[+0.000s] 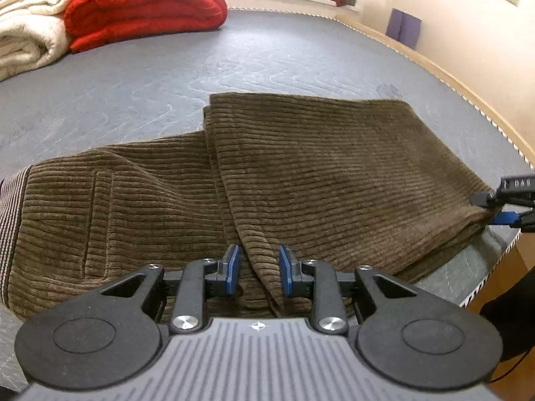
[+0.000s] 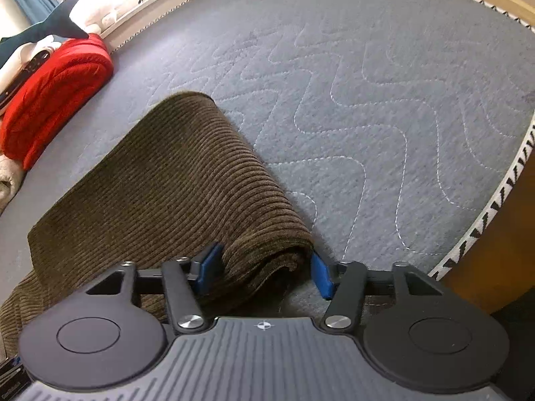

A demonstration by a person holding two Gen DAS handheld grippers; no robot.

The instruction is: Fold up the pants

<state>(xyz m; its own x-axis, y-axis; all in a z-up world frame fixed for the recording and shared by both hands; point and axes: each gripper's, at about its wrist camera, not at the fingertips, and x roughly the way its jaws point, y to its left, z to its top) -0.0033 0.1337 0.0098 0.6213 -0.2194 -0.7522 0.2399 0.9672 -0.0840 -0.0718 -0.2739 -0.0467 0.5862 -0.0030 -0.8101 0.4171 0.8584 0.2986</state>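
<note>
Brown corduroy pants (image 1: pixel 301 167) lie folded lengthwise across a grey quilted mattress (image 1: pixel 234 56), with the striped waistband (image 1: pixel 11 217) at the far left. My left gripper (image 1: pixel 258 267) is down on the near edge, its blue pads closed against a raised ridge of the cloth. In the right wrist view my right gripper (image 2: pixel 264 270) clamps the thick folded end of the pants (image 2: pixel 167 183), which fills the gap between the pads. That right gripper (image 1: pixel 495 209) also shows at the pants' right corner in the left wrist view.
A red quilt (image 1: pixel 143 6) and a cream blanket (image 1: pixel 30 26) are stacked at the far left of the mattress. The wooden bed frame (image 1: pixel 468 90) runs along the right. A plush shark (image 2: pixel 50 30) lies on the quilt pile. Bare mattress (image 2: pixel 367 100) stretches beyond the pants.
</note>
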